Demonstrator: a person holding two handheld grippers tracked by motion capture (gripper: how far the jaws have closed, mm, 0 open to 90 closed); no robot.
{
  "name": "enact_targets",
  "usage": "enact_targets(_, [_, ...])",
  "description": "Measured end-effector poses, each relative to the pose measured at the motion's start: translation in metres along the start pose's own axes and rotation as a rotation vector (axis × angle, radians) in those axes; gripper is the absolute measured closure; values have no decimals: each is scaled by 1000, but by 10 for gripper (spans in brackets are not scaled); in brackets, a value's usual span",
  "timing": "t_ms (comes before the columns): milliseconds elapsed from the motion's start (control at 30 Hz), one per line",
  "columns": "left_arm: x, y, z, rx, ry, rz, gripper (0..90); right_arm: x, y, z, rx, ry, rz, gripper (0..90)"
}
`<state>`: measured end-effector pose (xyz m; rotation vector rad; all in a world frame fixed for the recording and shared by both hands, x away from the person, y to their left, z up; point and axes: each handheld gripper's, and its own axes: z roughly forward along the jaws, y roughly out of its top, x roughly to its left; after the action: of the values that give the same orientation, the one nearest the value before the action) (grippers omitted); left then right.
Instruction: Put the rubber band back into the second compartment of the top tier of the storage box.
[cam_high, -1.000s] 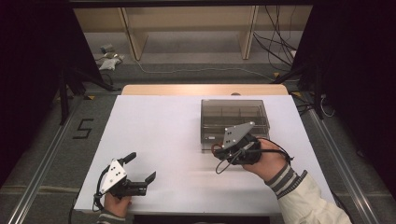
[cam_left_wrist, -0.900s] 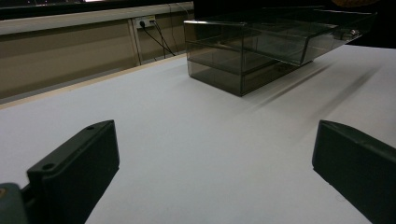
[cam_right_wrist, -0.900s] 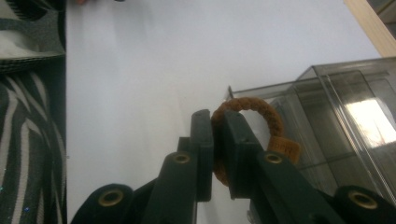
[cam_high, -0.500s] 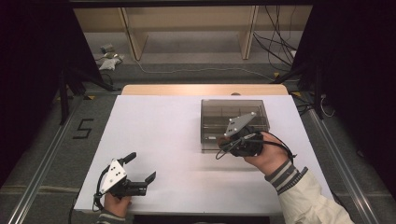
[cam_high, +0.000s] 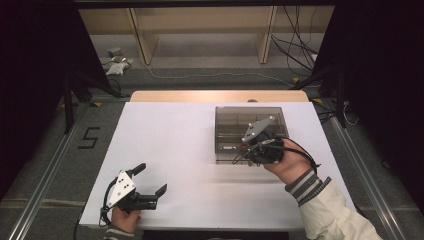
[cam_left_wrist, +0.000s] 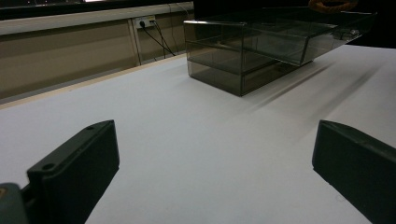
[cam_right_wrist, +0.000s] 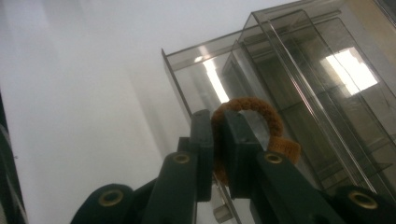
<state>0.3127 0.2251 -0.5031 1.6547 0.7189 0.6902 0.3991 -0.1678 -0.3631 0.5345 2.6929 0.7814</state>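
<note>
One smoked-transparent drawer box stands on the white table, right of centre toward the far edge; in the left gripper view it shows two tiers, with the upper drawer pulled out and overhanging the table. One brown looped strap is present — a fuzzy band with a flat tab end, also visible as an orange-brown arc at the top edge of the left gripper view. Two grippers are in use. The right gripper sits at the near edge of the box, its grey three-cornered plate on top and the person's right hand, in a striped cuff, coming in from the lower right; in its own view the jaws stand nearly together, clamped on the strap, which arches above the jaw tips over the open drawer. The left gripper rests low at the near left corner of the table, well apart from the box, held level and pointing right toward it — its jaws stand wide apart with nothing but bare table between them.
</note>
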Motion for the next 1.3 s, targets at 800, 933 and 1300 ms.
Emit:
enact_targets(800, [0,0,0,1,0,0,6,-12,-3,8,69,-46,35,834])
enact_targets(933, [0,0,0,0,-1,0,6,-14,-4,11,77,-43,41,833])
enact_targets(1300, [0,0,0,0,-2,0,6,-19,-7,18,96,-35,59,818])
